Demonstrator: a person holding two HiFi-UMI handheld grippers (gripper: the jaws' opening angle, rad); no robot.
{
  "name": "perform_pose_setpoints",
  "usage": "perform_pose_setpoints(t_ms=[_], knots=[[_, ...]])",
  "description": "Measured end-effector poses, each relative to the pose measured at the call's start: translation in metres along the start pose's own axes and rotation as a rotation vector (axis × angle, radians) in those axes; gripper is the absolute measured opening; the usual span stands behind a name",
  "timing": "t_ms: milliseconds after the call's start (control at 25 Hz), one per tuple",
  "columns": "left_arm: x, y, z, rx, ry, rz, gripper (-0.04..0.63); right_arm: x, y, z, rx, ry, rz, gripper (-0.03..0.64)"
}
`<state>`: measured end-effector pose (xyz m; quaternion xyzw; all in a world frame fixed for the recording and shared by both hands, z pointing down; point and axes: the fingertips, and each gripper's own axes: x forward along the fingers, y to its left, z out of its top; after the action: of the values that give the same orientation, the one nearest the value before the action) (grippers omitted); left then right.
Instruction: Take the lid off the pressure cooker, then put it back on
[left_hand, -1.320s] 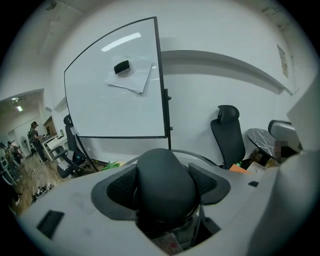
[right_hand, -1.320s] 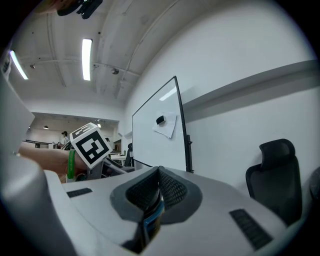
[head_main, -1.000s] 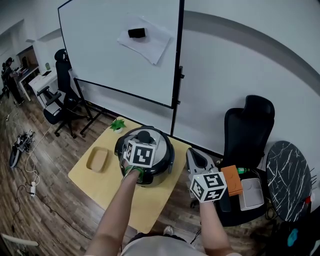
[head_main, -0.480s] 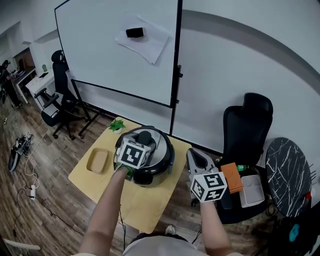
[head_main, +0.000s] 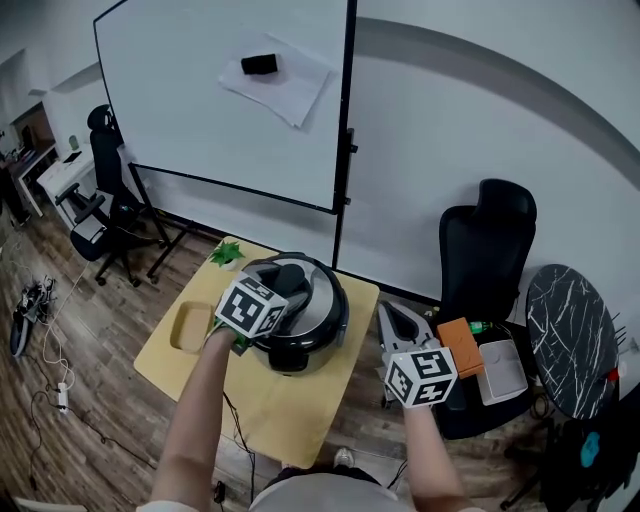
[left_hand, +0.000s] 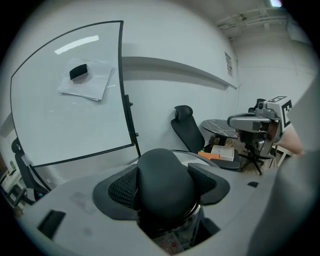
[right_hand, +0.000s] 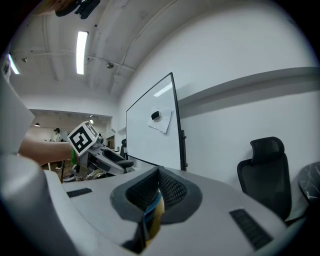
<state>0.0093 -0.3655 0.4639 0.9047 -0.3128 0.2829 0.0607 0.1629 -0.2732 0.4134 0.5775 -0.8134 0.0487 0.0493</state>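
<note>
**Yellow table (head_main: 285, 405), cooker on top: your left jaws are clamped on the lid knob**

Wood floor (head_main: 90, 400) all round, whiteboard (head_main: 200, 110) behind, and here's where you stand. Your left gripper (left_hand: 164, 186) has its jaws closed in on the lid knob (left_hand: 165, 167), one ribbed black pad (left_hand: 122, 187) pressed to each side of that rounded black dome. The knob fills the gap completely.

Your left forearm runs up from the bottom of the head view, bare and nearly straight, and the marker cube (head_main: 250, 306) rides over the near-left part of the lid (head_main: 302, 284).

Over to your right gripper (right_hand: 157, 190): the jaws are pressed together, pad to pad, with nothing from the scene between them. That arm is bent in close, off the table's right edge, and the gripper points forward over the floor towards the black office chair (head_main: 485, 250), well apart from the cooker.

Now the pressure cooker (head_main: 312, 338) itself: a squat black pot towards the far side of the table. Its lid is grey and shiny with a dark rim, and from the head view it looks seated on the pot, though your cube hides the near-left edge. A shallow tan tray (head_main: 190, 328) lies just left of the pot, with a small green plant (head_main: 226, 253) at the far corner.
</note>
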Motion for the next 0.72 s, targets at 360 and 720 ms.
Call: perform_pose_setpoints(t_ms=[360, 720], knots=[[0.000, 0.002, 0.000, -0.014, -0.017, 0.018, 0.311, -0.004, 0.001, 0.001, -0.005, -0.001, -0.027, 0.002], [-0.010, 0.011, 0.010, -0.087, -0.032, 0.046, 0.299, -0.006, -0.001, 0.005, -0.010, -0.005, -0.036, 0.002]])
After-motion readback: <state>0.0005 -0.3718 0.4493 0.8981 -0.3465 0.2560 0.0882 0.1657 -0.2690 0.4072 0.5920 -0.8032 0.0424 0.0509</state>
